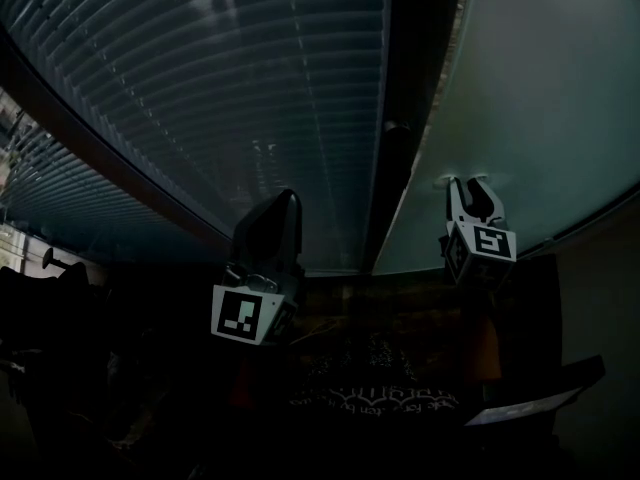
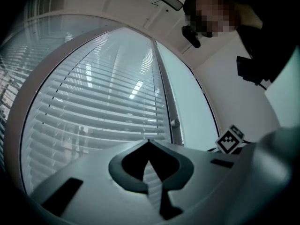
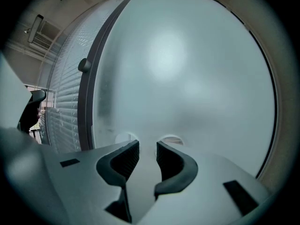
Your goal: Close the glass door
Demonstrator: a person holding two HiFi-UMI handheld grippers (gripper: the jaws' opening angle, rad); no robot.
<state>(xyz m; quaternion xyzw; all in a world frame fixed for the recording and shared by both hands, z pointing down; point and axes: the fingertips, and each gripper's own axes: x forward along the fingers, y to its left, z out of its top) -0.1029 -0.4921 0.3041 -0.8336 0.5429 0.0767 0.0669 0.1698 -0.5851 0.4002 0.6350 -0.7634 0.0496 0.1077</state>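
Observation:
The frosted glass door [image 1: 540, 98] fills the right of the head view and nearly all of the right gripper view [image 3: 187, 69]. Its dark frame edge [image 1: 395, 168] carries a small round knob [image 1: 395, 128], also seen in both gripper views [image 2: 175, 123] [image 3: 84, 64]. My right gripper [image 1: 470, 183] points at the frosted pane from very close, and its tips are mirrored in the glass. It is open [image 3: 147, 145], with nothing between the fingers. My left gripper [image 1: 290, 196] hangs left of the frame before the glass panel with blinds [image 1: 230, 98]. Its tips meet [image 2: 149, 142], shut and empty.
The slatted blinds [image 2: 103, 97] run behind the fixed glass to the left. A pale wall [image 2: 234, 97] lies right of the door. Low in the head view are a dark patterned floor [image 1: 375, 378] and dim shapes at the far left [image 1: 40, 298].

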